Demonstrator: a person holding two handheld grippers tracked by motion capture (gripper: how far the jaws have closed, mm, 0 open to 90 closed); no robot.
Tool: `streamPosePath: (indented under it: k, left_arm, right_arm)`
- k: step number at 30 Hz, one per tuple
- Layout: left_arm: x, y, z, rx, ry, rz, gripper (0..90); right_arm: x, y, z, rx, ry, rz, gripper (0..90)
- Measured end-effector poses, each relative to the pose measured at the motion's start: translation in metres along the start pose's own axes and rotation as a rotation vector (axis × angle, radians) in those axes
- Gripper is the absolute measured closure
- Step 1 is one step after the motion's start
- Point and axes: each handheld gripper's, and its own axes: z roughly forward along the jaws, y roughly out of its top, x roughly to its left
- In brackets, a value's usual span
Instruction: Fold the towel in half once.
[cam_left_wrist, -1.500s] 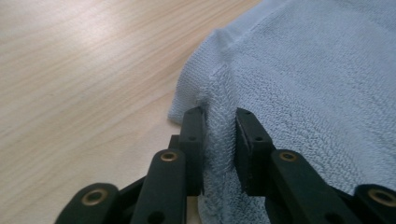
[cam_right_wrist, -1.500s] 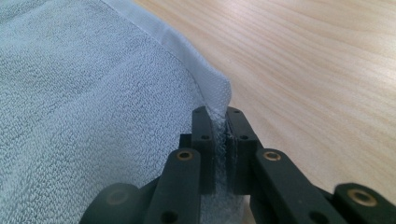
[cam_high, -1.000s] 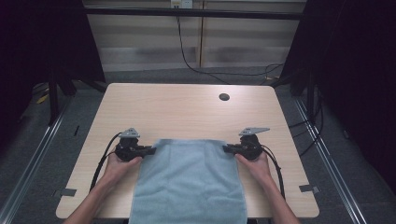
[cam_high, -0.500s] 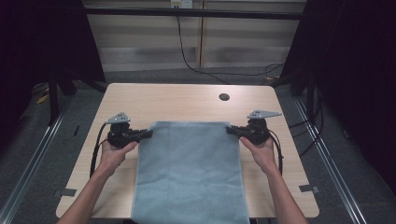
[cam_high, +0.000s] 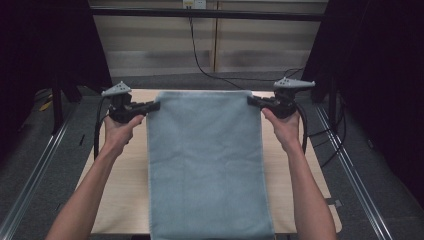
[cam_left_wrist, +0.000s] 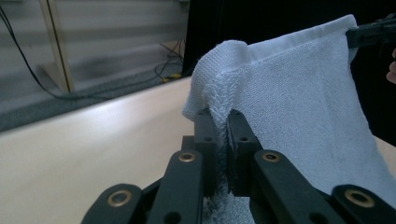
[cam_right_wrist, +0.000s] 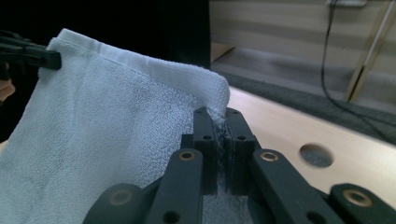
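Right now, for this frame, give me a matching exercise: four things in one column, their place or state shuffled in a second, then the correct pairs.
Things:
1. left gripper
2. right gripper
3. towel
4. table

Place or state:
A. pale wood, with a round hole in its top
B. shut on the towel's right top corner
C. light blue, held up and hanging between both grippers
D. shut on the towel's left top corner

Pairs: 1-D, 2-B, 3-C, 4-A

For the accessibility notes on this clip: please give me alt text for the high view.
A pale blue towel hangs stretched between the left gripper and the right gripper, each clamped on a top corner above a wooden table. The person's forearms reach in from below.
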Motion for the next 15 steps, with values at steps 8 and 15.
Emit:
streamPosePath:
  k: [8, 15]
  left_arm:
    - [-0.013, 0.044, -0.010, -0.093, 0.001, 0.027, 85.2]
    - [-0.046, 0.000, -0.020, -0.018, -0.065, 0.080, 85.2]
  right_arm:
    - [0.001, 0.049, -0.021, -0.110, -0.032, -0.011, 86.0]
    - [0.019, -0.003, -0.045, -0.050, 0.036, -0.031, 86.1]
